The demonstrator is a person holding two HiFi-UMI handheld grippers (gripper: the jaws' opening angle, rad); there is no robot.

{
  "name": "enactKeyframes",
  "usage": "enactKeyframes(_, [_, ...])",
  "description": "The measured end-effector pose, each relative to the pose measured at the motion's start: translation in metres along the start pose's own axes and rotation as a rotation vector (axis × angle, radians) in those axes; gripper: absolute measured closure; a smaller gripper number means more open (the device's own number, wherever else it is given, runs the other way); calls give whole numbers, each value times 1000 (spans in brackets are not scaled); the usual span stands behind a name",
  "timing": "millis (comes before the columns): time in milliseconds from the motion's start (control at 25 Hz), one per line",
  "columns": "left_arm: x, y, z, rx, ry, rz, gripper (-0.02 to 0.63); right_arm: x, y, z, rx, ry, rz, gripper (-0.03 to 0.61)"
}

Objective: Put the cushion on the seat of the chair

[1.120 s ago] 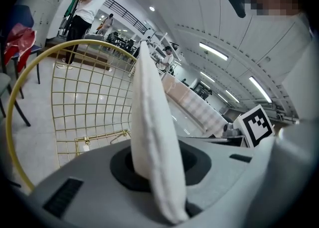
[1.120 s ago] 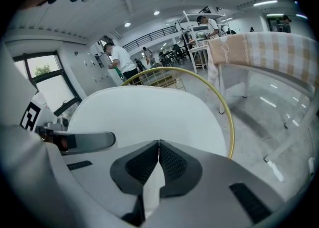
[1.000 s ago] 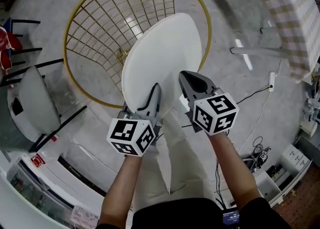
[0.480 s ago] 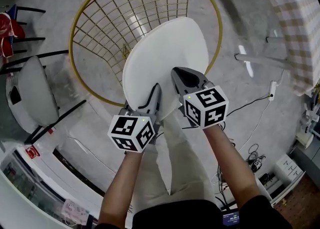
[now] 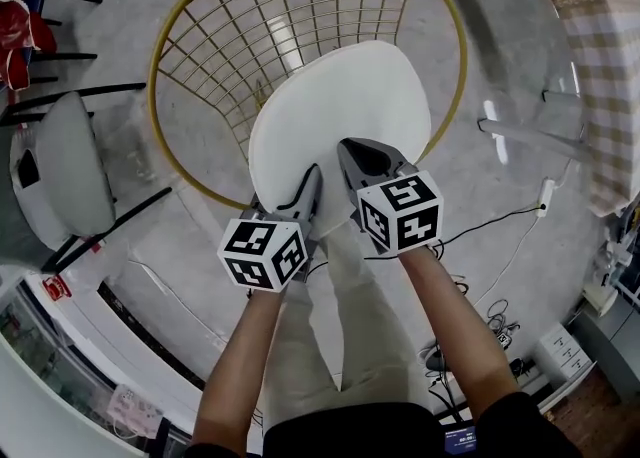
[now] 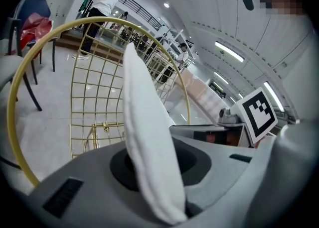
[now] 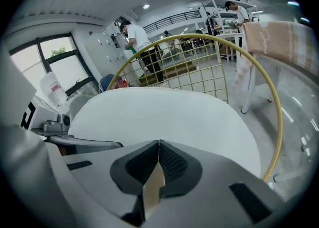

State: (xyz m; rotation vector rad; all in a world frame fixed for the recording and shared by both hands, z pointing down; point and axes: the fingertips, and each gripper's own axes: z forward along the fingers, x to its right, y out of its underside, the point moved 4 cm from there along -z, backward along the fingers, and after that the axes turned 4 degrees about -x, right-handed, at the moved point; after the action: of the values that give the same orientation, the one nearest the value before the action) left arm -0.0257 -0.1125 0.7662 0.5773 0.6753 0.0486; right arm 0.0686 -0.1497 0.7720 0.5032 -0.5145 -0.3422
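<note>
One white oval padded cushion [image 5: 340, 116] is held tilted over the single round gold wire chair [image 5: 230, 36]; two grippers grip its near edge. The left gripper [image 5: 310, 181] is clamped on that edge; the right gripper [image 5: 352, 153] is pinched nearly together on it.

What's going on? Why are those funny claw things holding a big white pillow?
A person has a gripper in each hand and holds a white cushion over a gold wire chair. The left gripper is clamped on the cushion's near edge. The right gripper is shut at that same edge, but what it pinches isn't clear. The cushion looks tilted and not yet set down on the seat.
</note>
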Motion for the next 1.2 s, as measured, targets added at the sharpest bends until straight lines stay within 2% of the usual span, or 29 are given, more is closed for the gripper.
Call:
enactKeyframes(600, [-39,14,24,-60,-54,-58,546,5,15,42,-88,-36,-23,557])
enactKeyframes(1200, [-67,25,44,-110,-85,-72,538,14,28,72,-136,-31,-44,557])
